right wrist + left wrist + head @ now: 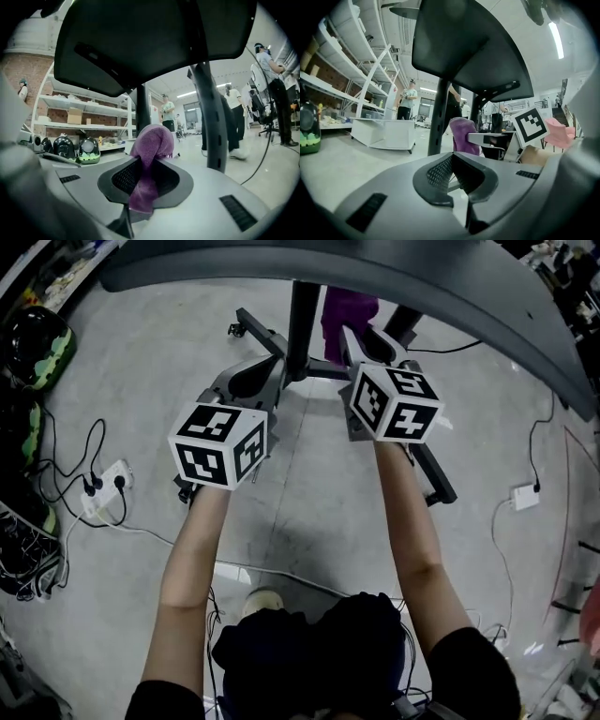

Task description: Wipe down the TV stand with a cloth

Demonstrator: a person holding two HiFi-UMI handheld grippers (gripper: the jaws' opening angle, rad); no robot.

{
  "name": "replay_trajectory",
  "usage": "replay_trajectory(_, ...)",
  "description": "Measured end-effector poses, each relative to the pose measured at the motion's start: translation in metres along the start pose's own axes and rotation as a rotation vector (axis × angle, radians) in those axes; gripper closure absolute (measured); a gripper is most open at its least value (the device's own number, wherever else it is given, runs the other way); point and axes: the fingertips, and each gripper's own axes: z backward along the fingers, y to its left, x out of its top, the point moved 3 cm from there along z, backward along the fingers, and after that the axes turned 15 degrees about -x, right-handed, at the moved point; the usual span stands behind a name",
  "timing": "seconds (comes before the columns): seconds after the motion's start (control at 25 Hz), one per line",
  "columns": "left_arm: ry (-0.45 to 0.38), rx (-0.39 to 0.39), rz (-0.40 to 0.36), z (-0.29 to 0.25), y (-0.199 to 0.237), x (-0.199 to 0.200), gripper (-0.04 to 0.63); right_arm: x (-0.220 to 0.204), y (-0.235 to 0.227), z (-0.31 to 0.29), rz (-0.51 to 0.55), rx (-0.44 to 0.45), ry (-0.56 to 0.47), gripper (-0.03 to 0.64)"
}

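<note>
The right claw (143, 165) pinches a purple cloth (151, 140). The cloth bunches above the tips, and a tail of it hangs down between the jaws. In the head view the cloth sits just right of the stand's black column (302, 322), under the dark screen (394, 282) that curves overhead. Whether it touches the column cannot be told.

The left claw (453, 158) is pressed together at its tips with nothing between them. It points toward the column from the left and is near it. Both claws are held out side by side in front of the person.

The stand's base legs (262, 334) spread over the grey floor (141, 399), and 1 of them ends in a caster at the left. A white power strip (105, 486) with black cables lies on the floor toward its left edge, well apart from the stand. White shelves (347, 84) and a standing person (405, 101) show far behind in the left gripper view.
</note>
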Motion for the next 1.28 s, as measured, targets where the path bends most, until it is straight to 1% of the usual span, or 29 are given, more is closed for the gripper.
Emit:
replay_trajectory(0.16, -0.028, 0.046, -0.023, 0.021, 0.018, 0.022, 0.591, 0.032, 0.029, -0.021, 0.017, 0.031, -0.069, 0.529)
replay_trajectory(0.28, -0.035, 0.07, -0.039, 0.031, 0.026, 0.025, 0.591, 0.048, 0.04, -0.037, 0.029, 0.024, -0.117, 0.528)
replay_trajectory(0.48, -0.025, 0.082, -0.029, 0.041, 0.034, 0.011, 0.591, 0.044, 0.046, -0.056, 0.073, -0.015, -0.123, 0.529)
replay_trajectory(0.64, -0.02, 0.076, -0.034, 0.039, 0.036, 0.005, 0.591, 0.042, 0.045, -0.059, 0.067, -0.031, -0.127, 0.528)
replay_trajectory(0.88, -0.008, 0.059, -0.034, 0.035, 0.036, -0.01, 0.591, 0.022, 0.05, -0.065, 0.077, -0.031, -0.107, 0.528)
replay_trajectory(1.28, 0.038, 0.081, -0.009, 0.035, 0.047, -0.047, 0.591, -0.045, 0.054, -0.078, 0.079, -0.031, -0.024, 0.528)
